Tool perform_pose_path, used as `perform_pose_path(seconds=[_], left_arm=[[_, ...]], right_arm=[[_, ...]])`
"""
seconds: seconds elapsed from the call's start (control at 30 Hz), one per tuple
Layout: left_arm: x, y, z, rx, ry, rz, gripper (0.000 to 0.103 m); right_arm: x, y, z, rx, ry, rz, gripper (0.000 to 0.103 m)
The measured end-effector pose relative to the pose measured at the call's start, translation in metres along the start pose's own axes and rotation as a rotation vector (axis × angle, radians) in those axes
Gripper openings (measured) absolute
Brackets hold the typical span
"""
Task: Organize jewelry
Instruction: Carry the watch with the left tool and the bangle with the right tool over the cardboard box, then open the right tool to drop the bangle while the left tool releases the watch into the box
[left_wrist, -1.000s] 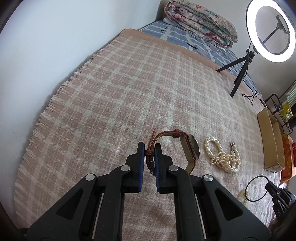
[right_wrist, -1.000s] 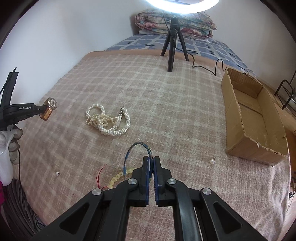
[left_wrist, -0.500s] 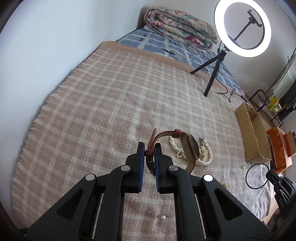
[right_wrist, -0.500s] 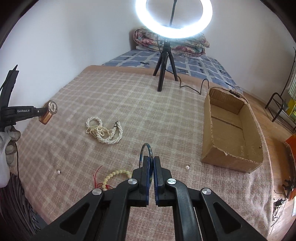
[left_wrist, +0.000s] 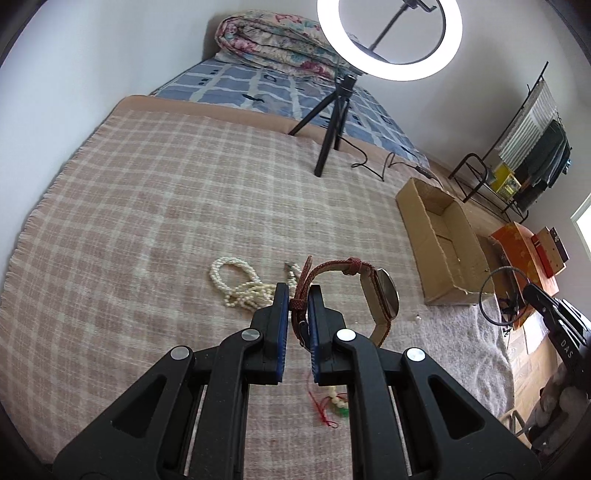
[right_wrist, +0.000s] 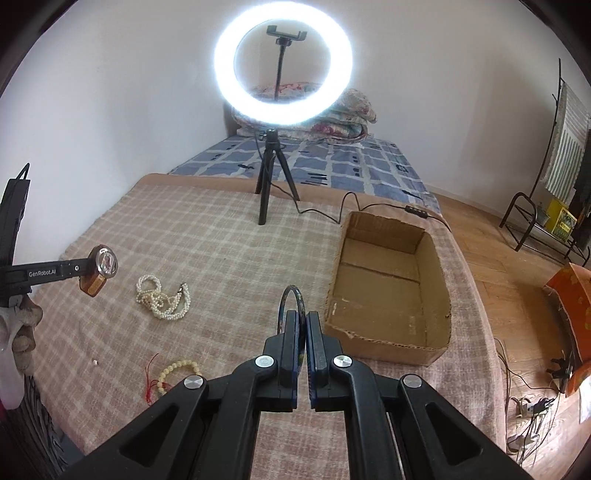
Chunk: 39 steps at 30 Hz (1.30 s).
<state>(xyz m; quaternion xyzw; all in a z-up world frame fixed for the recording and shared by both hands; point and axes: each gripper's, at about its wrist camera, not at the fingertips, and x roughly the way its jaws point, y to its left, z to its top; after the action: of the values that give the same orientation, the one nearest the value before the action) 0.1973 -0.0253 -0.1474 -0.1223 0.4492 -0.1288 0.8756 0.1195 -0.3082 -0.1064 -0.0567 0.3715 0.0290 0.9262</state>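
Left gripper (left_wrist: 298, 295), bottom centre of its view: pinching the red-brown leather strap of a gold-cased wristwatch (left_wrist: 384, 299), held above the pink plaid blanket (left_wrist: 155, 206). Right gripper (right_wrist: 302, 317), bottom centre of its view: pressed together on a thin dark hoop bangle (right_wrist: 292, 299). White pearl necklace (right_wrist: 162, 301): heaped on the blanket, left of centre. Yellow bead bracelet with red cord (right_wrist: 177, 371): lower left. Open cardboard box (right_wrist: 388, 280): right of centre on the blanket.

Both wrist views overlook one plaid blanket (left_wrist: 147, 206).
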Motion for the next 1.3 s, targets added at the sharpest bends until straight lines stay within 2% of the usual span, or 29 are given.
perform_pose_path(seconds=[0.57, 1.0, 1.3], left_arm=[[0.054, -0.121, 0.004, 0.117, 0.040, -0.126, 0.008], [0.102, -0.194, 0.008, 0.185, 0.061, -0.148, 0.008], [0.135, -0.224, 0.010, 0.215, 0.092, -0.154, 0.008]], right_arm=[[0.029, -0.083, 0.037, 0.047, -0.041, -0.070, 0.001], [0.073, -0.130, 0.058, 0.073, -0.025, -0.071, 0.001], [0.111, -0.145, 0.073, 0.068, -0.004, -0.076, 0.001]])
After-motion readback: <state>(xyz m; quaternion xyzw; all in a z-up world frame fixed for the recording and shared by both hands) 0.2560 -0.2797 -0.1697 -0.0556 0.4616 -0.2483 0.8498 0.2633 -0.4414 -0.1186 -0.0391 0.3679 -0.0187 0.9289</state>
